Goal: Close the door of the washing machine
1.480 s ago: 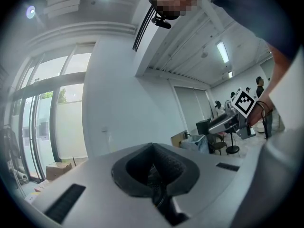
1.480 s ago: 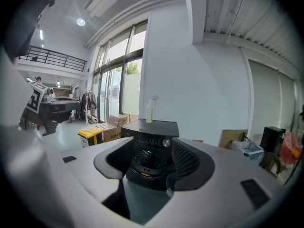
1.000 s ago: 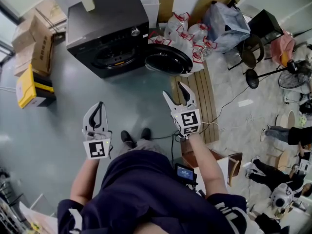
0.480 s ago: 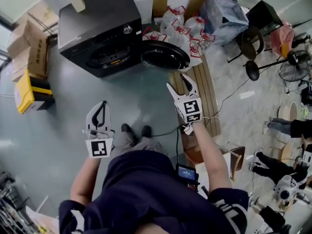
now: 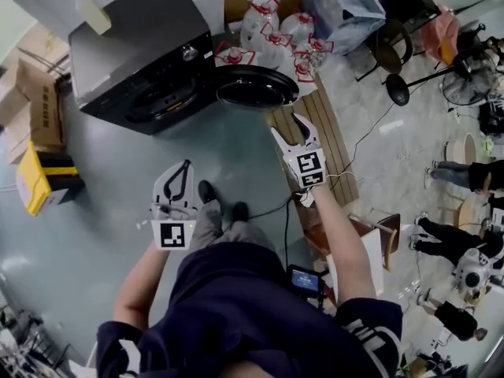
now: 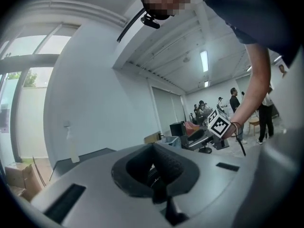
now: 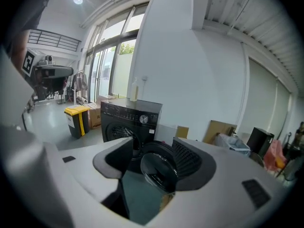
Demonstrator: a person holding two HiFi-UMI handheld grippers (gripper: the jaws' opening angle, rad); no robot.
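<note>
Noted black front-loading washing machine on grey floor, round dark glass door swung open. Kept left gripper jaws together, empty; right gripper jaws apart, just narrowed slightly, nothing between, short of door.

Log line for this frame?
washing machine door: open | right hand-held gripper: open, just narrowed, empty, short of door | left hand-held gripper: shut, empty

Black washing machine, black-rimmed door of dark glass. White left gripper and right gripper, black-and-white square patterns on marker cubes. Yellow-and-black bin, brown cardboard boxes, tan slatted wood panel, grey-blue floor, white bags with red ties.
</note>
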